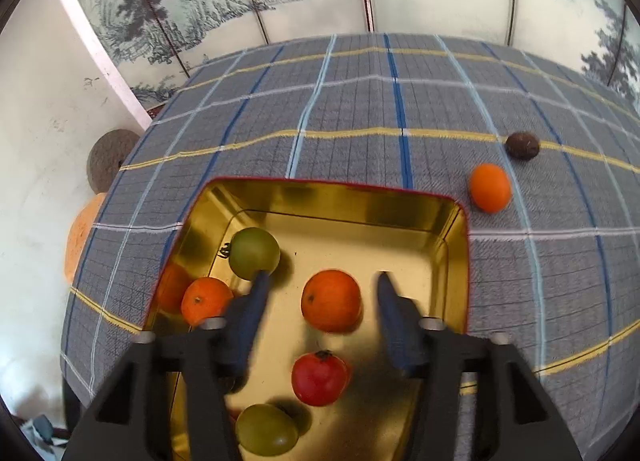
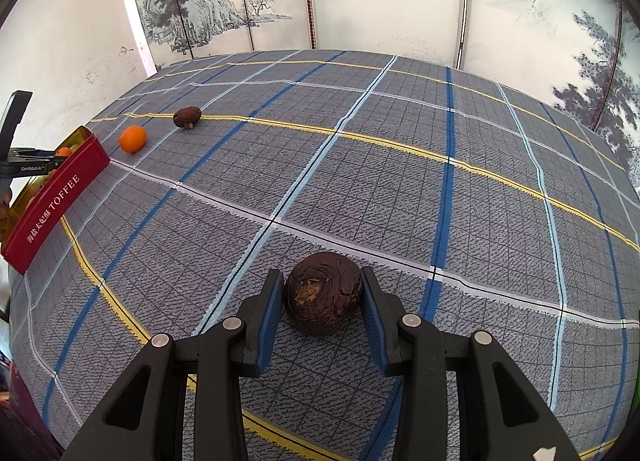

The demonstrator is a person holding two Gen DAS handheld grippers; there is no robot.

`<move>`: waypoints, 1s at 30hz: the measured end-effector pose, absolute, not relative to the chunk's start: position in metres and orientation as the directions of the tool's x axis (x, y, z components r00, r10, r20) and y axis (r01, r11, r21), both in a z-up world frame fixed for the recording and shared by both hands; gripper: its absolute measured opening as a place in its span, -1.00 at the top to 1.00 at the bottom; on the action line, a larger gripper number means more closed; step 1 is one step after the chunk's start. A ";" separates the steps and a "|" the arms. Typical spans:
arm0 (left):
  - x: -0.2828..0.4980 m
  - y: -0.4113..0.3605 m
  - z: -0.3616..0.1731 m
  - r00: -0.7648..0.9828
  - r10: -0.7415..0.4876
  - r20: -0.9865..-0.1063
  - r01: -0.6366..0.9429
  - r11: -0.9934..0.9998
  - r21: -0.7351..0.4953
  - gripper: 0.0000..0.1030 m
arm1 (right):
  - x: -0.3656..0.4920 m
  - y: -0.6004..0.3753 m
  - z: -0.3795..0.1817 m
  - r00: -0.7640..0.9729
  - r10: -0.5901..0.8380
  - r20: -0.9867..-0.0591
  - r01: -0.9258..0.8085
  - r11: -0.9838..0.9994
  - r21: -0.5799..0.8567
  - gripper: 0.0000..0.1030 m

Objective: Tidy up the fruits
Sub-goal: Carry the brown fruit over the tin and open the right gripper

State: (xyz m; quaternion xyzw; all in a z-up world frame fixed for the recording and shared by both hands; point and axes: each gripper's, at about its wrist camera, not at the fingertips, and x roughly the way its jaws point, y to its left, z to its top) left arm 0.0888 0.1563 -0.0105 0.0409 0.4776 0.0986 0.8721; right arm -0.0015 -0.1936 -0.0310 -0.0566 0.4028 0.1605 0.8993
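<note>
Two grippers at work: one dropping fruit in the tin, one clamped on the next.

My left gripper [image 1: 320, 281] stands released over the gold tin [image 1: 340, 197], an orange [image 1: 331, 299] lying loose between its fingers, not pressed; that drop looks finished. My right gripper [image 2: 322, 289] grasps a dark wrinkled fruit [image 2: 323, 293] on the tablecloth [image 2: 400, 181], well apart from the tin. Next I'd lift and carry it over. Beyond the tin's far corner wait a small orange [image 1: 489, 187] and a brown fruit [image 1: 522, 145].
</note>
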 end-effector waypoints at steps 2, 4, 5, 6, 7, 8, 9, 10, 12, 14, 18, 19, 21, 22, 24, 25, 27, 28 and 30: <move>0.075 0.155 0.001 0.571 0.210 -0.794 -0.145 0.977 0.155 -0.30 | -0.001 -0.193 -0.031 0.622 0.252 -0.741 -0.335 0.941 0.039 0.27; 0.060 0.153 0.010 0.591 0.219 -0.776 -0.151 0.975 0.160 -0.31 | -0.001 -0.195 -0.031 0.620 0.265 -0.739 -0.336 0.940 0.055 0.28; 0.052 0.152 0.013 0.599 0.222 -0.769 -0.156 0.975 0.160 -0.31 | -0.001 -0.194 -0.030 0.620 0.265 -0.738 -0.335 0.940 0.056 0.30; 0.041 0.151 0.018 0.611 0.218 -0.761 -0.159 0.975 0.152 -0.31 | -0.001 -0.195 -0.030 0.620 0.266 -0.738 -0.334 0.941 0.058 0.30; 0.027 0.151 0.022 0.627 0.213 -0.749 -0.165 0.976 0.140 -0.31 | -0.001 -0.195 -0.030 0.621 0.264 -0.738 -0.333 0.941 0.057 0.32; 0.016 0.151 0.026 0.639 0.216 -0.738 -0.174 0.975 0.135 -0.31 | -0.001 -0.195 -0.030 0.623 0.260 -0.738 -0.332 0.942 0.052 0.33; 0.002 0.152 0.030 0.651 0.231 -0.723 -0.192 0.972 0.139 -0.31 | -0.001 -0.194 -0.030 0.625 0.253 -0.738 -0.332 0.942 0.042 0.33; -0.012 0.153 0.032 0.653 0.252 -0.714 -0.212 0.966 0.147 -0.31 | -0.002 -0.192 -0.030 0.629 0.246 -0.738 -0.331 0.943 0.033 0.34; -0.036 0.158 0.035 0.651 0.282 -0.704 -0.249 0.956 0.152 -0.31 | -0.006 -0.191 -0.029 0.630 0.252 -0.734 -0.329 0.943 0.042 0.34; -0.062 0.167 0.037 0.658 0.311 -0.686 -0.290 0.945 0.151 -0.31 | -0.011 -0.188 -0.024 0.636 0.267 -0.724 -0.333 0.941 0.054 0.34; -0.105 0.185 0.033 0.640 0.372 -0.672 -0.361 0.918 0.165 -0.31 | -0.023 -0.158 -0.004 0.627 0.350 -0.696 -0.403 0.910 0.095 0.34; -0.115 0.189 0.031 0.636 0.373 -0.675 -0.373 0.915 0.154 -0.31 | -0.027 -0.143 0.002 0.617 0.380 -0.690 -0.441 0.892 0.097 0.34; -0.128 0.196 0.027 0.626 0.373 -0.685 -0.390 0.910 0.139 -0.31 | -0.033 -0.109 0.015 0.595 0.438 -0.674 -0.515 0.851 0.099 0.34; -0.133 0.197 0.025 0.623 0.373 -0.688 -0.395 0.909 0.135 -0.31 | -0.036 -0.093 0.021 0.582 0.468 -0.665 -0.547 0.831 0.106 0.34; -0.142 0.199 0.024 0.623 0.372 -0.688 -0.399 0.908 0.129 -0.31 | -0.041 -0.051 0.033 0.538 0.541 -0.646 -0.624 0.771 0.126 0.34; -0.146 0.200 0.024 0.625 0.370 -0.687 -0.399 0.908 0.127 -0.31 | -0.044 -0.034 0.037 0.513 0.572 -0.639 -0.655 0.743 0.139 0.34; -0.151 0.199 0.025 0.634 0.360 -0.684 -0.393 0.912 0.117 -0.31 | -0.049 0.010 0.044 0.446 0.641 -0.625 -0.722 0.671 0.173 0.34; -0.153 0.198 0.026 0.638 0.355 -0.683 -0.388 0.915 0.113 -0.31 | -0.050 0.032 0.046 0.410 0.668 -0.622 -0.752 0.633 0.184 0.34; -0.158 0.195 0.026 0.646 0.343 -0.682 -0.377 0.920 0.107 -0.31 | -0.049 0.064 0.049 0.365 0.696 -0.618 -0.783 0.589 0.200 0.34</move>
